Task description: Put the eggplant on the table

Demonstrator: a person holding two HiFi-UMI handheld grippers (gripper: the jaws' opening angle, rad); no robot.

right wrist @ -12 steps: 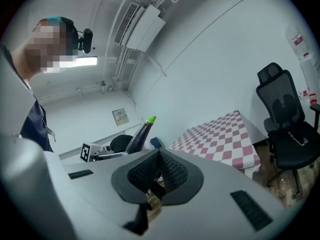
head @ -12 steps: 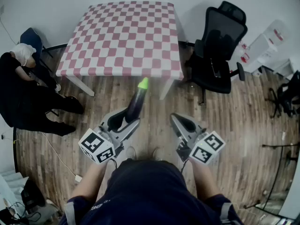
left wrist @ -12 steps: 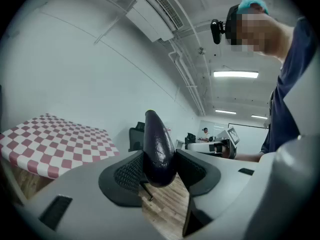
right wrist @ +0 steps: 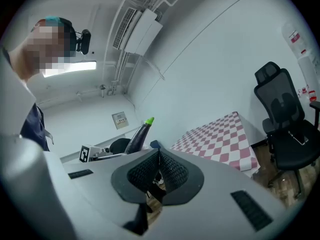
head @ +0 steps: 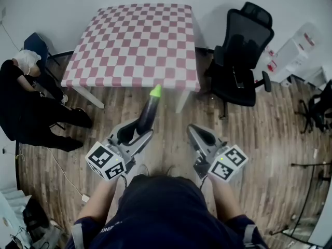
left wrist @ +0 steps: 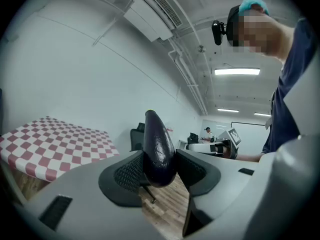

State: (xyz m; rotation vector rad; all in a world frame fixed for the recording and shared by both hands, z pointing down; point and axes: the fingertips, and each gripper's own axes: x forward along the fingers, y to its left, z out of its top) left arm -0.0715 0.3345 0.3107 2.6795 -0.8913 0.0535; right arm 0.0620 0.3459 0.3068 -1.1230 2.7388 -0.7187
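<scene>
A dark purple eggplant (head: pixel 147 114) with a green tip sticks forward out of my left gripper (head: pixel 136 131), whose pads press on its thick end. In the left gripper view the eggplant (left wrist: pixel 158 151) fills the gap between the two black pads. The table (head: pixel 136 43) with a pink and white checked cloth stands ahead, beyond the eggplant's tip. My right gripper (head: pixel 201 137) is beside the left one, shut with nothing in it; its pads (right wrist: pixel 172 173) meet. From the right gripper view the eggplant (right wrist: pixel 139 134) shows to the left.
A black office chair (head: pixel 241 53) stands right of the table. A person in black (head: pixel 31 102) sits on the floor at the left by a blue chair (head: pixel 35 43). White containers (head: pixel 290 53) are at the far right. The floor is wooden planks.
Both grippers and the eggplant have shifted slightly left and toward the table; the grip is unchanged.
</scene>
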